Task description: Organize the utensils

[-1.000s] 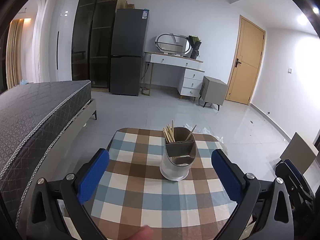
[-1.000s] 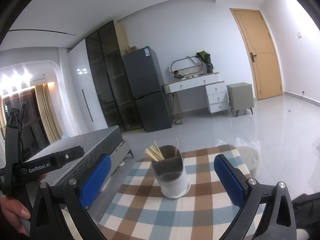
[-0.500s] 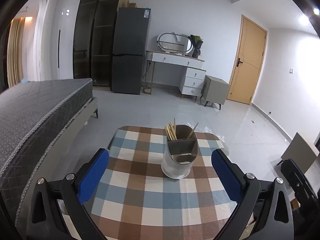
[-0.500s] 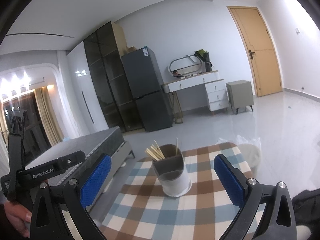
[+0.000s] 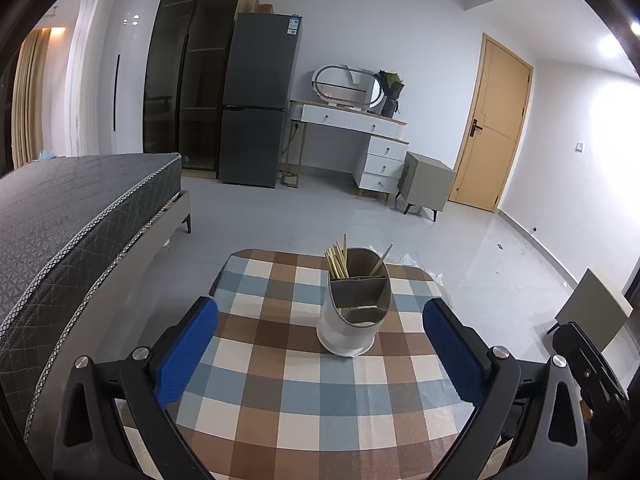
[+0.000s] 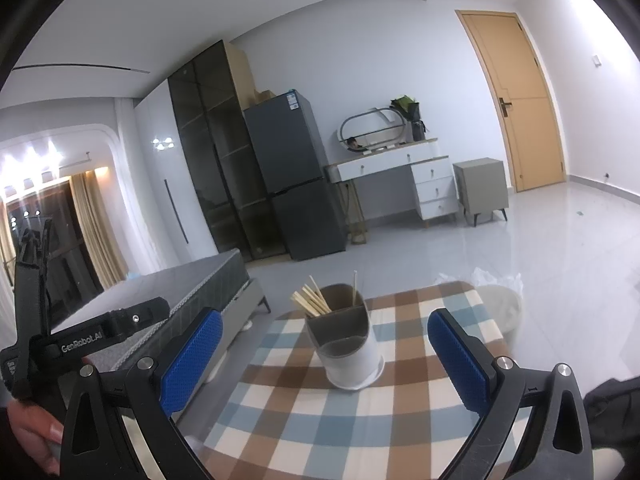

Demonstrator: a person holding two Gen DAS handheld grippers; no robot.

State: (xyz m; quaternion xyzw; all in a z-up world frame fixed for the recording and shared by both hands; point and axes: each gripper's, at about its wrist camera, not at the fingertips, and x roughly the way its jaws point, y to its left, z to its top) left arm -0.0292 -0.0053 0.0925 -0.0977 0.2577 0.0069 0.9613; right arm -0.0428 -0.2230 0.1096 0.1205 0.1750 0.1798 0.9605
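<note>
Your job looks close to finished: no loose utensils show anywhere on the checked tablecloth [image 5: 304,396], though its near edge is hidden behind your tools. The divided utensil holder [image 5: 354,312] stands upright near the cloth's middle, with a bundle of wooden chopsticks [image 5: 338,260] in its far-left compartment, one lone stick [image 5: 382,258] in the far-right one, and the near compartment apparently bare. Both your left gripper [image 5: 320,356] and right gripper [image 6: 326,364] hang released, jaws spread wide and carrying nothing, short of the holder.
</note>
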